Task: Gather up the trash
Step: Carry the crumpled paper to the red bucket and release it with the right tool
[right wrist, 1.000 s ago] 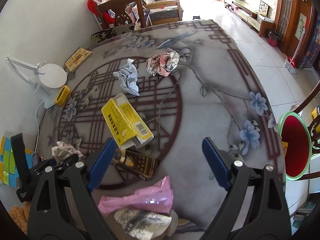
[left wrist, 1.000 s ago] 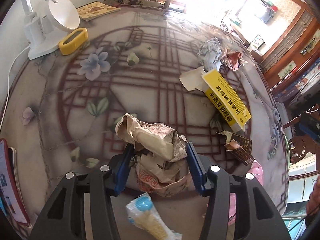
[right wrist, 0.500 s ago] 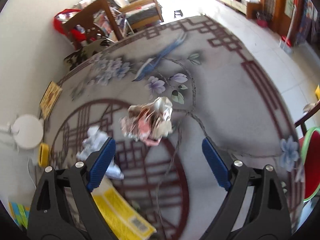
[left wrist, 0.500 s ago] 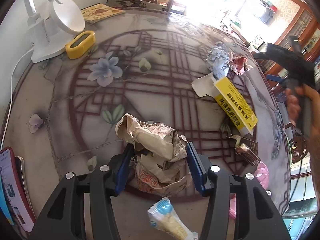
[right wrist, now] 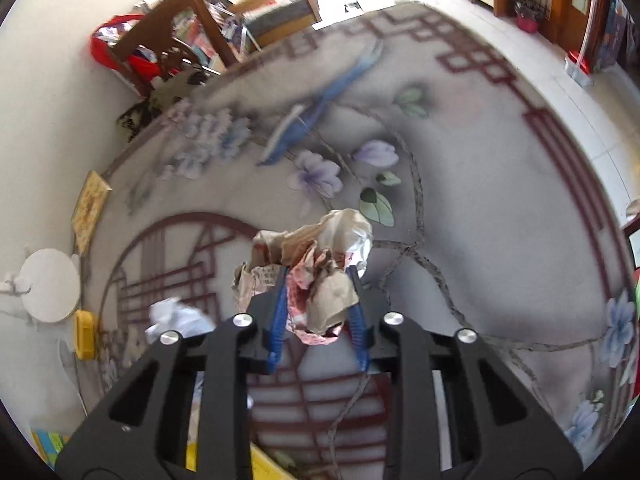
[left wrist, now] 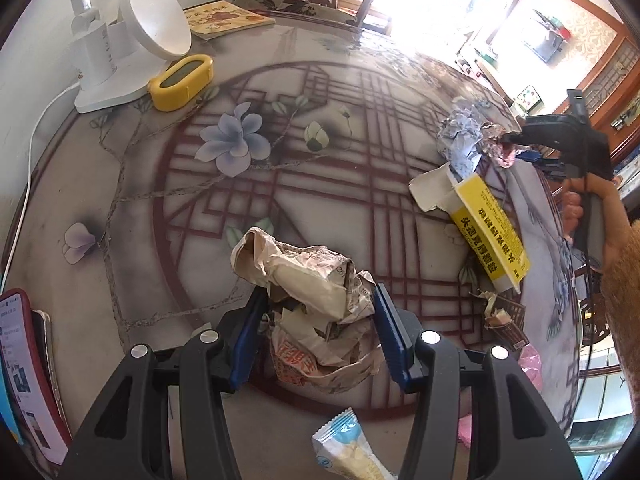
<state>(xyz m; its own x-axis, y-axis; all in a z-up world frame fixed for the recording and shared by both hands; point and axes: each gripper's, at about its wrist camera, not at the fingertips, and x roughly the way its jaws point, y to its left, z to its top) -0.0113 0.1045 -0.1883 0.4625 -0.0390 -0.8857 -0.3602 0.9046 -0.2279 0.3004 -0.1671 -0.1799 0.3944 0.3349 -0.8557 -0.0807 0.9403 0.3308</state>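
Observation:
My left gripper [left wrist: 318, 300] is shut on a crumpled brown paper bag [left wrist: 304, 276], held just above the patterned table [left wrist: 320, 184]. At the table's far right side my right gripper [right wrist: 319, 280] has its jaws closing on a crumpled pink-and-tan wrapper [right wrist: 320, 236], and both blue pads press into it. The left wrist view shows that same wrapper [left wrist: 498, 142] at the tip of the right gripper, held by a person's hand [left wrist: 600, 216]. Loose on the table lie a yellow box [left wrist: 488, 232], a blue-white paper wad [left wrist: 460, 140], a dark brown wrapper [left wrist: 506, 320] and a white-blue snack packet [left wrist: 348, 448].
A white desk fan [left wrist: 132, 40], a yellow clock [left wrist: 182, 80] and a book [left wrist: 224, 18] stand along the wall side. A phone in a red case [left wrist: 28, 372] lies at the left edge, pink plastic [left wrist: 532, 364] at the near right. A wooden chair [right wrist: 180, 36] stands behind the table.
The right gripper swept across the table, came down over the pink-and-tan wrapper and closed from wide open onto it. The left gripper kept its hold on the paper bag and drifted slightly.

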